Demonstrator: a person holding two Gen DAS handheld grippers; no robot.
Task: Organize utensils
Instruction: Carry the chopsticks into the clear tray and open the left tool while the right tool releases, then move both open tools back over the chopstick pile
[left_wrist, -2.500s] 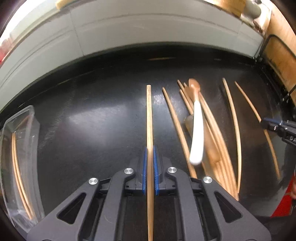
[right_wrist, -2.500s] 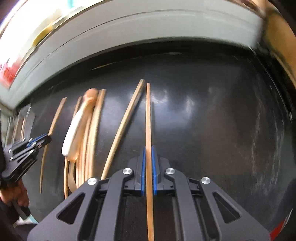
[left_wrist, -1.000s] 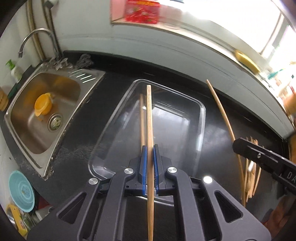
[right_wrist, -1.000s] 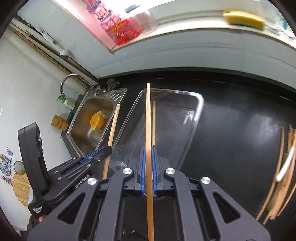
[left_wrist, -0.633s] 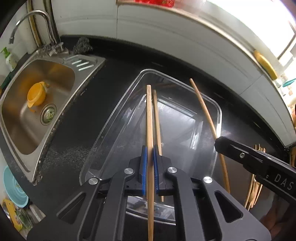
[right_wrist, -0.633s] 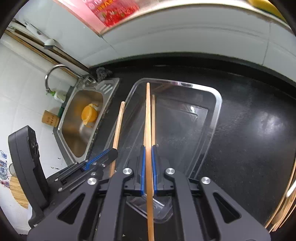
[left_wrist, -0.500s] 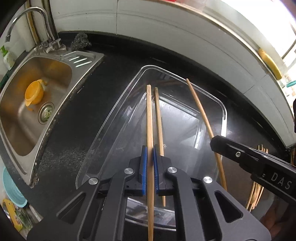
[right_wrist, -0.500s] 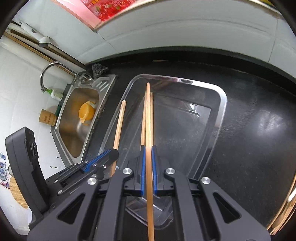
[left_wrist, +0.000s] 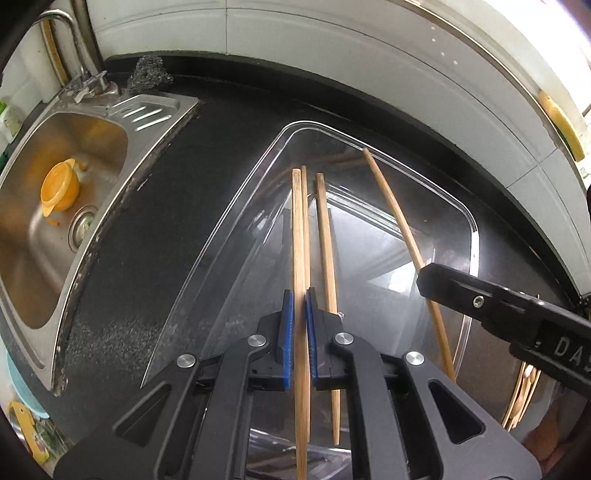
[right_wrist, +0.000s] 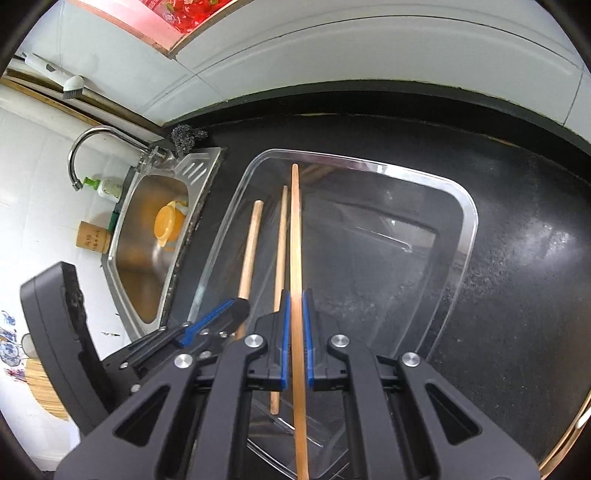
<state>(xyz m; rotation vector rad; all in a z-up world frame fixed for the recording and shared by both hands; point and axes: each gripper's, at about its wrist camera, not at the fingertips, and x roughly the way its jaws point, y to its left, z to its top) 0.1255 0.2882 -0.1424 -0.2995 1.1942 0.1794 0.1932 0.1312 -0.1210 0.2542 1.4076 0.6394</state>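
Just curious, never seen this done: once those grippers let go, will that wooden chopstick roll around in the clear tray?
Probably only a little. The chopstick in the left gripper looks thin, stiff and light, so it should drop without bending. The clear plastic tray looks smooth, so it may slide or roll slightly, but the tray's raised walls should contain it.

1. Left gripper (left_wrist: 299, 325): pointed steeply downward, blue-padded jaws clamped on a thin stick.
2. Right gripper (right_wrist: 295, 325): angled downward, jaws clamped on a second stick.
3. Both grippers sit side by side.
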